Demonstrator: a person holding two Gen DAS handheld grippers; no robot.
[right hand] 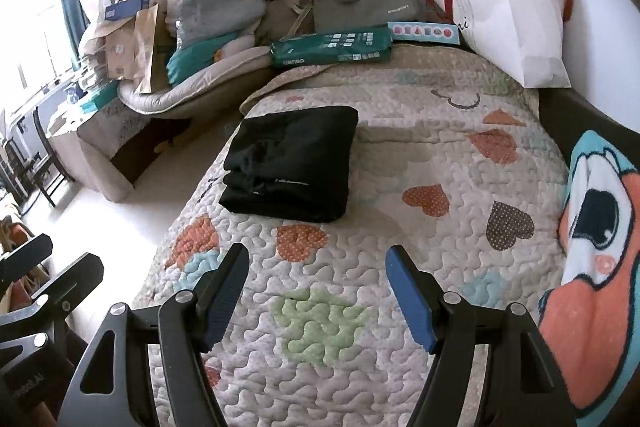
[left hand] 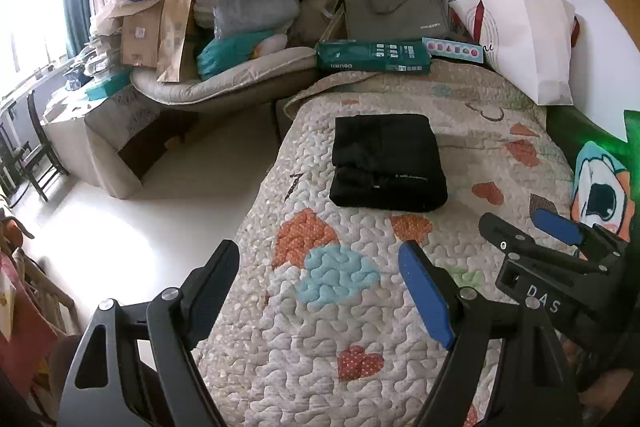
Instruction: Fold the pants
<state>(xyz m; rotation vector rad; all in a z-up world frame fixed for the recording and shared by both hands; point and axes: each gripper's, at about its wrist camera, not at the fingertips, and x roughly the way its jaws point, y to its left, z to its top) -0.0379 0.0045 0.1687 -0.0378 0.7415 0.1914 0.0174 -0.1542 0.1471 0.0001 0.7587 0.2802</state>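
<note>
Black soft cloth pants (left hand: pixel 387 163), folded into a thick rectangle, lie on the heart-patterned quilted bedspread (left hand: pixel 352 307). In the left wrist view, the left gripper (left hand: pixel 322 293) hangs wide open and empty near the pants, with the right gripper (left hand: pixel 524 227) beside it.

The right wrist view shows the right gripper (right hand: pixel 318 293) equally open and empty, plus the pants' (right hand: pixel 290 163) layered open edges. Limp and light, they look best gripped at the thick folded edge.
</note>
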